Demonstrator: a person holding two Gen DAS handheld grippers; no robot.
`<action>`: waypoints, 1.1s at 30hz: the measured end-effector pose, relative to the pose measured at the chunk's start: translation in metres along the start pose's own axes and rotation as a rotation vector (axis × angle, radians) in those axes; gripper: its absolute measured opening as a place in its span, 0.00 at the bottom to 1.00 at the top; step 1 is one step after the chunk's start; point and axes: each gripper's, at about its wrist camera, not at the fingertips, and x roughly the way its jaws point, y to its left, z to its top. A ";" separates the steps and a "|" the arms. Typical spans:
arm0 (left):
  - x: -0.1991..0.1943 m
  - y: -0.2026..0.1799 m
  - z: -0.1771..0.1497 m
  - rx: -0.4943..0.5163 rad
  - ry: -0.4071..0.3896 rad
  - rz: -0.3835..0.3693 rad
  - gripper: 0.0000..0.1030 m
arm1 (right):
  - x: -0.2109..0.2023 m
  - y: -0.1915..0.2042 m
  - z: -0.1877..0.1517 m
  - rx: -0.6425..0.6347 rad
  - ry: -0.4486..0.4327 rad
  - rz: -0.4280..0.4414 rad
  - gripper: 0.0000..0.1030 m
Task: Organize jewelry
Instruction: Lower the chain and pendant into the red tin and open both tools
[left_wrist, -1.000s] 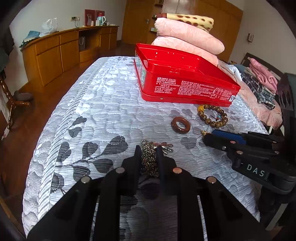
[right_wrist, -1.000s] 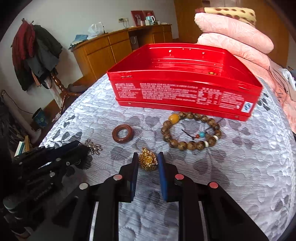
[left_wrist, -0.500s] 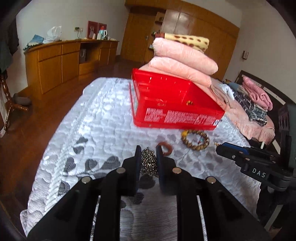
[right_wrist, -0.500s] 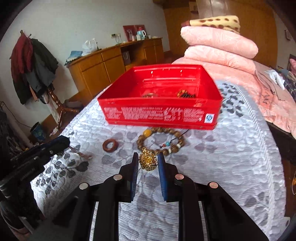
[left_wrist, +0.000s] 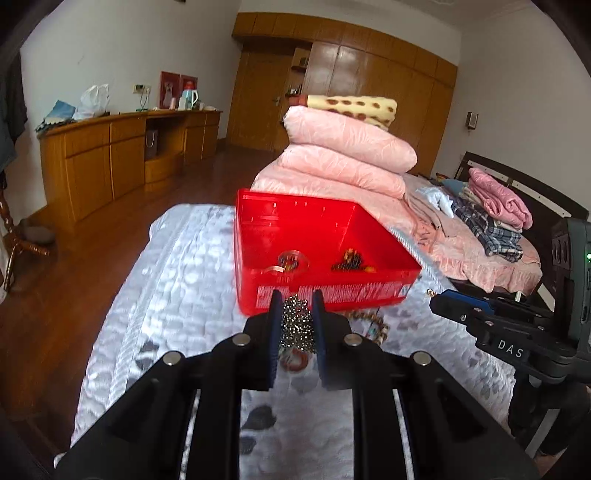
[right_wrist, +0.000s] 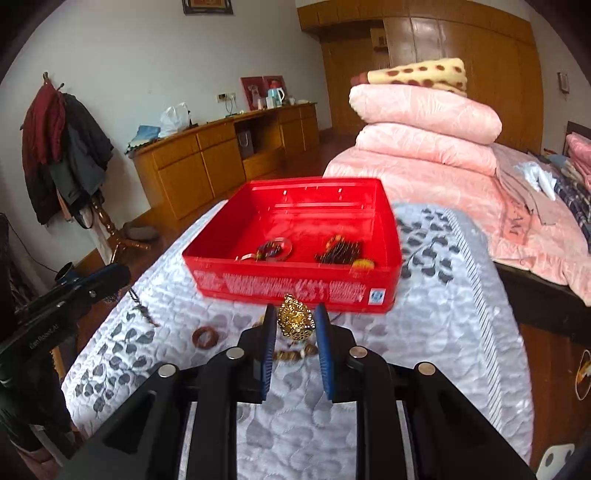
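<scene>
On the quilted silver-grey bedspread with dark leaf patterns (right_wrist: 436, 332), going left to right, the left gripper (left_wrist: 294, 325) comes first: its jaws are nearly closed and clamp a bunched chain of small silvery metal beads (left_wrist: 294, 323), held clear of the bed. Beside it the right gripper (right_wrist: 295, 325) has its blue-padded jaws pinched narrow on a gold filigree charm (right_wrist: 295, 320), also lifted off the cloth. The open red rectangular plastic box (right_wrist: 295, 286) sits straight ahead of both, just past the fingertips and lower, its long side lying across their line of approach, with a few dark and orange trinkets (right_wrist: 341, 254) already inside near the front wall. Judging by the views, the two grippers are about equally near; each needs only to travel forward over the near wall before letting go. Below the grippers, a brown wooden ring (right_wrist: 205, 336) and a wooden bead bracelet (left_wrist: 369, 325) lie on the bedspread in front of the box, not yet stowed.
</scene>
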 end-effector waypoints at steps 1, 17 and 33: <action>0.001 -0.001 0.005 0.002 -0.007 -0.003 0.14 | -0.001 0.000 0.005 -0.002 -0.008 0.000 0.20; 0.071 -0.019 0.071 0.027 -0.043 -0.029 0.14 | 0.050 -0.023 0.072 0.044 -0.042 0.013 0.20; 0.133 0.000 0.071 0.023 -0.015 0.037 0.67 | 0.091 -0.045 0.065 0.098 -0.034 -0.018 0.63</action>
